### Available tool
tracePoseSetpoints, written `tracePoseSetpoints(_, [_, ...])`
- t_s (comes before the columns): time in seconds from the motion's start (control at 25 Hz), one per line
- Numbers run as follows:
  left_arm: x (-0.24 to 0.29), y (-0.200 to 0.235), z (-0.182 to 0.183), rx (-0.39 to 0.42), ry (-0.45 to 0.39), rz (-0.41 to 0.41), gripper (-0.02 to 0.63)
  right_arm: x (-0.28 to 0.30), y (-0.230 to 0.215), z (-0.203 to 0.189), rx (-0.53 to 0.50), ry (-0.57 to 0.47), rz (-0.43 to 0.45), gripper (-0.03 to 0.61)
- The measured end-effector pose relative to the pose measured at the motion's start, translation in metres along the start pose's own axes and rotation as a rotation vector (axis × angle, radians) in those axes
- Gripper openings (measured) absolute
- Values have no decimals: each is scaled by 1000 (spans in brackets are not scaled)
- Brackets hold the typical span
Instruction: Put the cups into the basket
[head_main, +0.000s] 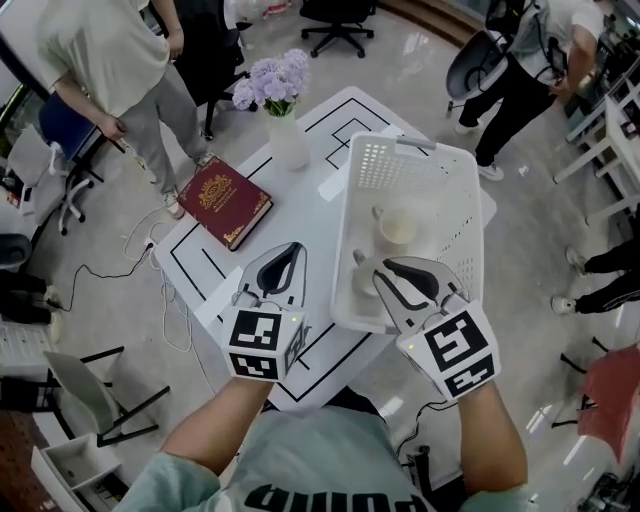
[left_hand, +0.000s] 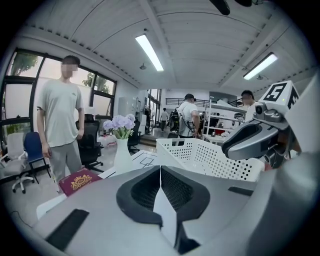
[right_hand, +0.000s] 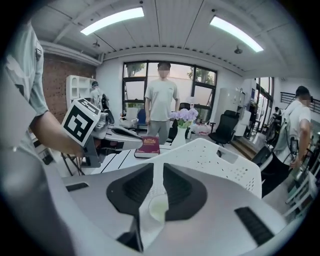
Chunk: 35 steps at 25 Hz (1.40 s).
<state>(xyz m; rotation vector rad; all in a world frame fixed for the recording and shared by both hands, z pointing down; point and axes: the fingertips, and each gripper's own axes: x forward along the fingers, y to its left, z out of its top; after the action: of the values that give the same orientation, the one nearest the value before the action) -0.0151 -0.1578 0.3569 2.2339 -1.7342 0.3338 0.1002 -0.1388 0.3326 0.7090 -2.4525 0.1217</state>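
A white perforated basket (head_main: 452, 160) stands on the white table (head_main: 205, 262). Inside it, a pale cup (head_main: 397, 228) sits near the middle and a second cup (head_main: 362, 282) near the front wall. My right gripper (head_main: 382, 266) hovers above that second cup and partly hides it. Its jaws stand almost together with nothing between them. In the right gripper view the cup (right_hand: 158, 206) shows far below through the slim gap of the right gripper (right_hand: 162, 166). My left gripper (head_main: 296, 248) hangs left of the basket (left_hand: 210, 156), over the table. The left gripper (left_hand: 160, 168) is shut and empty.
A white vase of purple flowers (head_main: 283, 128) stands at the table's far side and a red book (head_main: 224, 202) lies at its left edge. People stand around the table, one behind it (right_hand: 161, 107). An office chair (head_main: 338, 20) stands beyond the table.
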Motion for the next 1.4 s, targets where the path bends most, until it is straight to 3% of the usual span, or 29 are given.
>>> tracePoseSetpoints(0.6, [-52, -20, -12, 48, -23, -47, 6, -29, 39, -17, 171, -113, -258, 15])
tracePoseSetpoints(1.24, [-108, -41, -40, 23, -5, 41, 6, -48, 86, -42, 252, -225, -255, 15])
tracePoseSetpoints(1.4, [-122, -42, -48, 44, -2, 13, 6, -47, 92, -45, 269, -226, -285, 15])
